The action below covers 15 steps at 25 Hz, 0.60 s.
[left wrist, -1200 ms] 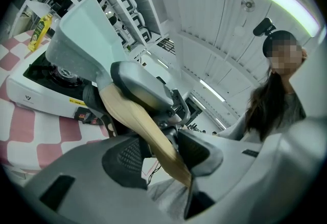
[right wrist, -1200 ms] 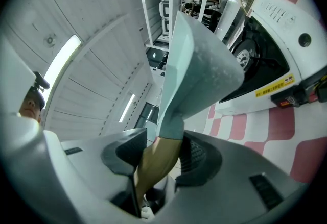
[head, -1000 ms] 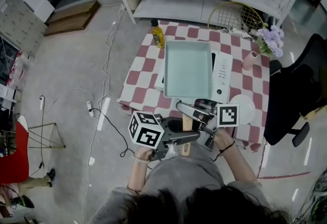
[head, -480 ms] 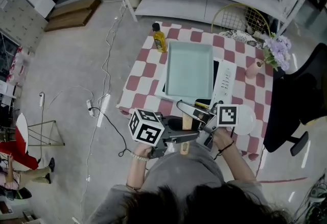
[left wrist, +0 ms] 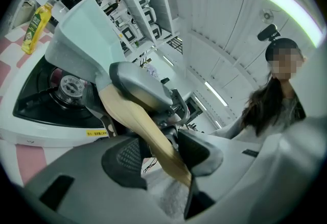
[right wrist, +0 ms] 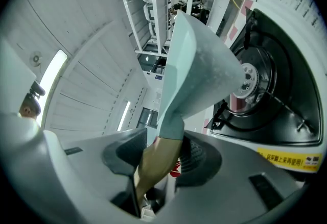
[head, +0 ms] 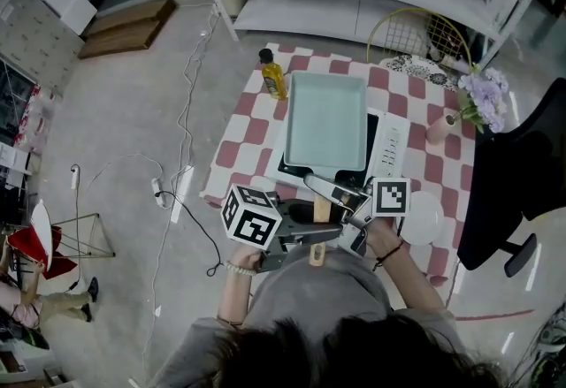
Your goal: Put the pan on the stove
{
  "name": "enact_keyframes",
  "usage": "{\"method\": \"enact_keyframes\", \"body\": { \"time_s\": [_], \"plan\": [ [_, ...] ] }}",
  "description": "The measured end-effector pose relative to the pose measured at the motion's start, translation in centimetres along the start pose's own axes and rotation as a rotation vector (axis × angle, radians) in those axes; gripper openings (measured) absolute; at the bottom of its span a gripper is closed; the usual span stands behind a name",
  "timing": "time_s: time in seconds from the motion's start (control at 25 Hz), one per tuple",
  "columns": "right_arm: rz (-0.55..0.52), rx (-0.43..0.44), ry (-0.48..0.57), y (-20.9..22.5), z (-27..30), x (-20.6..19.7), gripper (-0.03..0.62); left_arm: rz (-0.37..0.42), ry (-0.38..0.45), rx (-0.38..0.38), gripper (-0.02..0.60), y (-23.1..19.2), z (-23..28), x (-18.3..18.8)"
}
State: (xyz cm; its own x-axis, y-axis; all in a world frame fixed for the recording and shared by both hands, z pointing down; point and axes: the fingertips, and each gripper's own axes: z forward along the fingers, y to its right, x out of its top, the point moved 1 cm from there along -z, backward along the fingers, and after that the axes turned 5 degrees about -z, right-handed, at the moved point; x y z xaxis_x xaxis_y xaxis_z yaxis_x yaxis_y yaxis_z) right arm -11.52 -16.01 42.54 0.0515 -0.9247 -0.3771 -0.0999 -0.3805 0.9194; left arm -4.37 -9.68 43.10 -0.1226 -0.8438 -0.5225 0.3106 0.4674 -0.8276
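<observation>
Now the checkered tabletop (head: 239,148) lies closer beneath the person than a second ago. The stove (head: 389,143) shows its black burner well under the pan (head: 325,119), which has been carried forward over it. The pan hangs above the burner, tilted, not set down. The left claw (left wrist: 162,154) and right claw (right wrist: 153,159) both clench the wooden handle (head: 322,211), so lowering looks next.
</observation>
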Motion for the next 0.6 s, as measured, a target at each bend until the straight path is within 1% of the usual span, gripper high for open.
{"method": "enact_keyframes", "body": {
  "time_s": [0.28, 0.6],
  "plan": [
    [0.033, -0.008, 0.033, 0.7, 0.1, 0.6, 0.19, -0.022, -0.031, -0.021, 0.2, -0.6, 0.0, 0.4],
    [0.054, -0.063, 0.083, 1.9, 0.2, 1.1, 0.19, -0.043, -0.089, -0.06, 0.199, -1.4, -0.6, 0.8]
  ]
}}
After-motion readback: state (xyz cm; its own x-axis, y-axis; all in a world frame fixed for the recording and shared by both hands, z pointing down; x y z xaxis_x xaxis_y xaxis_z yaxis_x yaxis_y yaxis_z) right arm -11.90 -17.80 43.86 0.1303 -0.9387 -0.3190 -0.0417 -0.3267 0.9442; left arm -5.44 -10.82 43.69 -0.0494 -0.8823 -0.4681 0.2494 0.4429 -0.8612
